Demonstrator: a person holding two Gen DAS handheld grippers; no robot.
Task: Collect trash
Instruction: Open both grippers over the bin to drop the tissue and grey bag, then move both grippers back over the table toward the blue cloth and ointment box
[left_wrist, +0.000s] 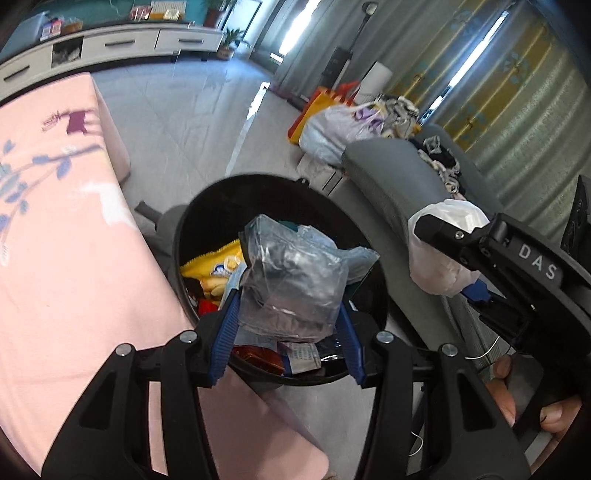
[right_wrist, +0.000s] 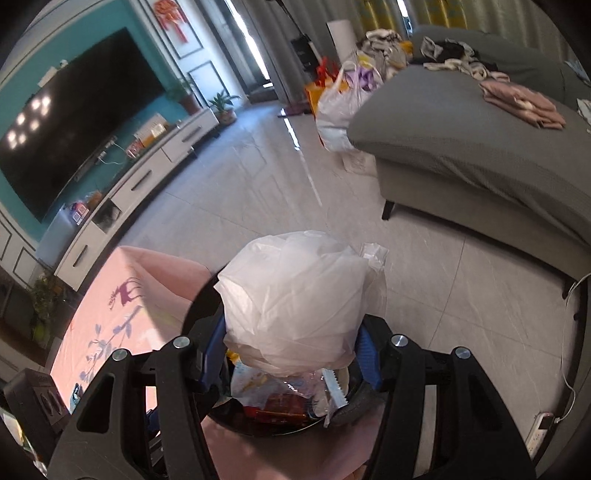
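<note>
Blue-padded left gripper (left_wrist: 288, 332) angled down over black bin (left_wrist: 207, 206), jaws pinching crumpled clear plastic bag (left_wrist: 291, 284). Right gripper (right_wrist: 291, 358) likewise tilted above the bin, jaws clamped on white plastic bag (right_wrist: 295, 295). Left view alone: fingers (left_wrist: 502, 391) on right gripper's handle. Right view alone: television (right_wrist: 74, 122).

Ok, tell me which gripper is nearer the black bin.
Left, though only slightly. The left gripper holds a clear plastic bag right over the black bin; the right gripper, holding a white bag, is beside it near the rim.
</note>
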